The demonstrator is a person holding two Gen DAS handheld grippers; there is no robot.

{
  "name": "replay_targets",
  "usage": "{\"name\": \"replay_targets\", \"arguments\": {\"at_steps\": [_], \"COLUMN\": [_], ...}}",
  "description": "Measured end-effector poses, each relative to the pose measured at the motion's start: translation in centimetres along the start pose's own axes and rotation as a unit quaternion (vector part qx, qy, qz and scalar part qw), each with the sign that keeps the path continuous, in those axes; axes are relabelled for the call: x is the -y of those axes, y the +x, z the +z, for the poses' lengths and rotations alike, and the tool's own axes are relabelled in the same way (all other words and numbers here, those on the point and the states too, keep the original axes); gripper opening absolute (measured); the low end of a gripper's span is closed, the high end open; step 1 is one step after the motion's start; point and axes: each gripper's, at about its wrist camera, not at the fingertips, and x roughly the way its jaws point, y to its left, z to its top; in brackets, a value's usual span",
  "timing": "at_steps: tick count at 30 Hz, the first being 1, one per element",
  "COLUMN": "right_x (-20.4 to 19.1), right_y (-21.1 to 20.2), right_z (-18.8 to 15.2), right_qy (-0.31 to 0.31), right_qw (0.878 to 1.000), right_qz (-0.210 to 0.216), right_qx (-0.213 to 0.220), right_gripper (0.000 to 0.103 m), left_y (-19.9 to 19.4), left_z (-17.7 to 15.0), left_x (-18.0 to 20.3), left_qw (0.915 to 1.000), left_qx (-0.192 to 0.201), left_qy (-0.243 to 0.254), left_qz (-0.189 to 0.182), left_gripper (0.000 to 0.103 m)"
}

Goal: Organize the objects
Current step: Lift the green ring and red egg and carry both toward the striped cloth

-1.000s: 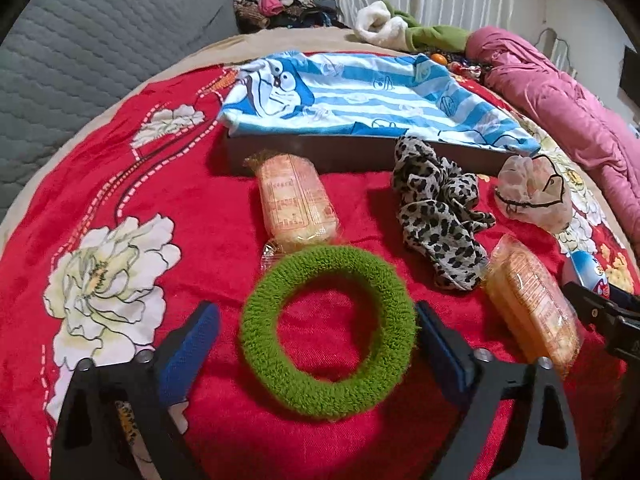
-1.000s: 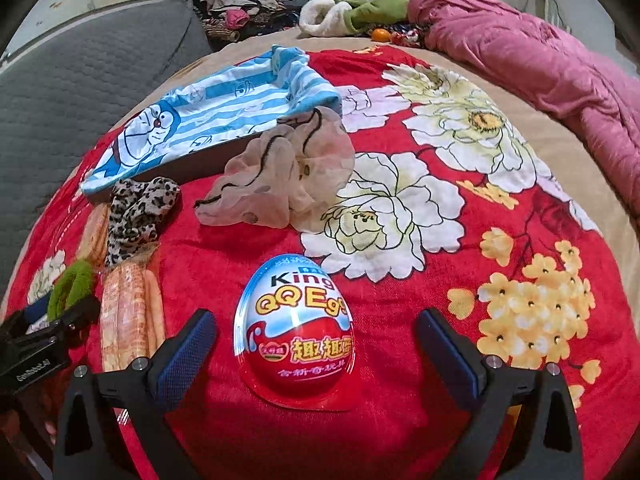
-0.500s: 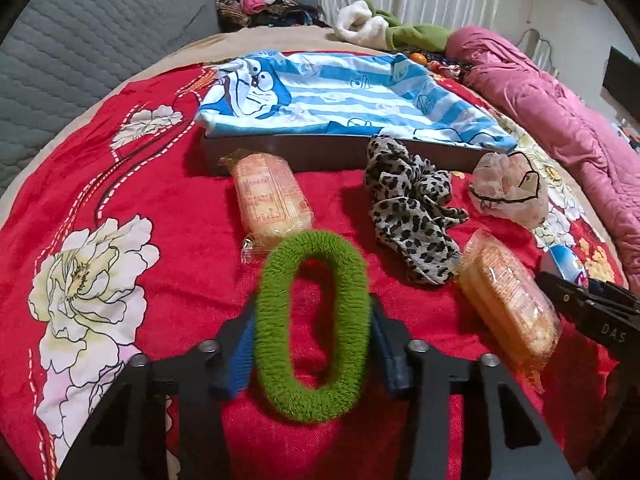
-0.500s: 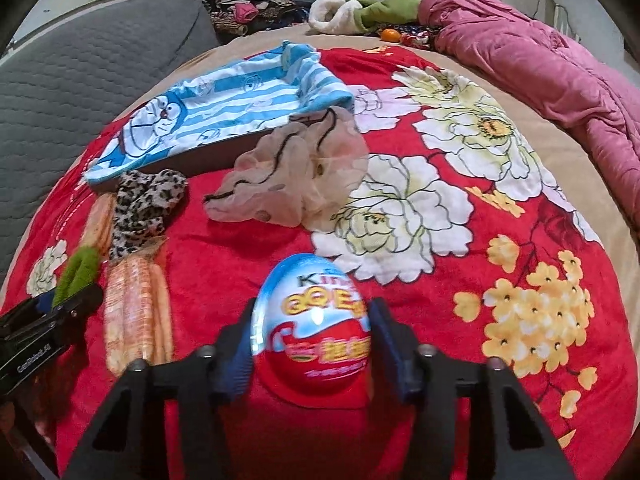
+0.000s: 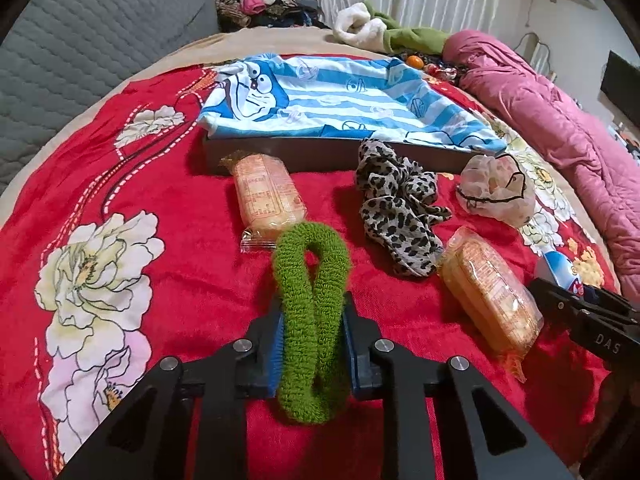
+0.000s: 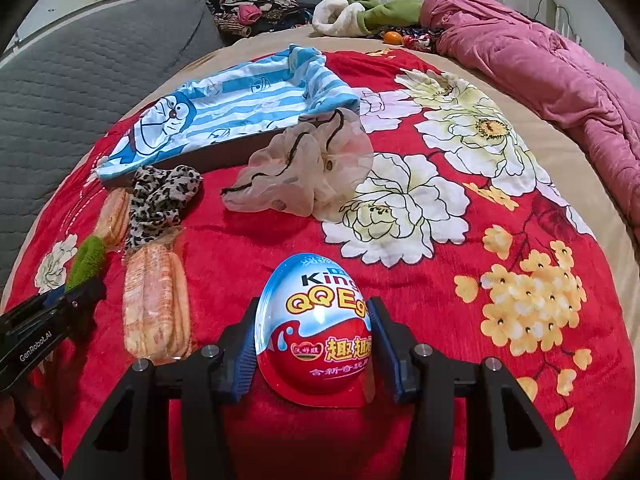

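Note:
My left gripper (image 5: 312, 344) is shut on a fuzzy green hair ring (image 5: 310, 320), squeezed into a narrow loop on the red floral blanket (image 5: 120, 208). My right gripper (image 6: 316, 344) is shut on a blue-and-red toy egg (image 6: 316, 328), its blue pads pressing both sides. A dark tray (image 5: 340, 152) lined with blue striped cartoon cloth (image 5: 332, 96) lies beyond. In front of it lie two wrapped biscuit packs (image 5: 266, 196) (image 5: 490, 292), a leopard scrunchie (image 5: 400, 204) and a sheer beige scrunchie (image 5: 496, 190). The right wrist view shows the same tray (image 6: 224, 156) and beige scrunchie (image 6: 304, 172).
A pink quilt (image 5: 560, 120) lies along the right side. A grey quilted cushion (image 5: 80, 40) stands at the far left. Piled clothes (image 5: 256, 0) and a white and green garment (image 5: 384, 34) sit behind the tray. The blanket right of the egg (image 6: 500, 240) bears only flowers.
Both grippers went from wide open to shut. The left squeezed the green ring from a round hoop into a narrow loop. The right closed its pads onto the toy egg.

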Motion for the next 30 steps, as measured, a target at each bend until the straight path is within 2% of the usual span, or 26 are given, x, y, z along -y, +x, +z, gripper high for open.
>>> {"name": "replay_targets", "arguments": {"at_steps": [16,30], "right_x": [-1.2,-2.8], "right_y": [-2.6,-6.3], "right_z": [-0.3,0.4], "right_qy": [-0.013,-0.026], "right_qw": [1.0,0.998], "right_qz": [0.01,0.022], "right_qx": [0.017,0.051], "right_gripper": [0.051,0.051], "left_y": [-3.0,-6.8], "left_z": [-0.2,0.6], "left_x": [0.1,0.4], "left_qw": [0.9998,0.9993], "left_qx": [0.016,0.037], "left_qy": [0.003,-0.001], "left_qz": [0.01,-0.01], "left_gripper": [0.024,0.024]}}
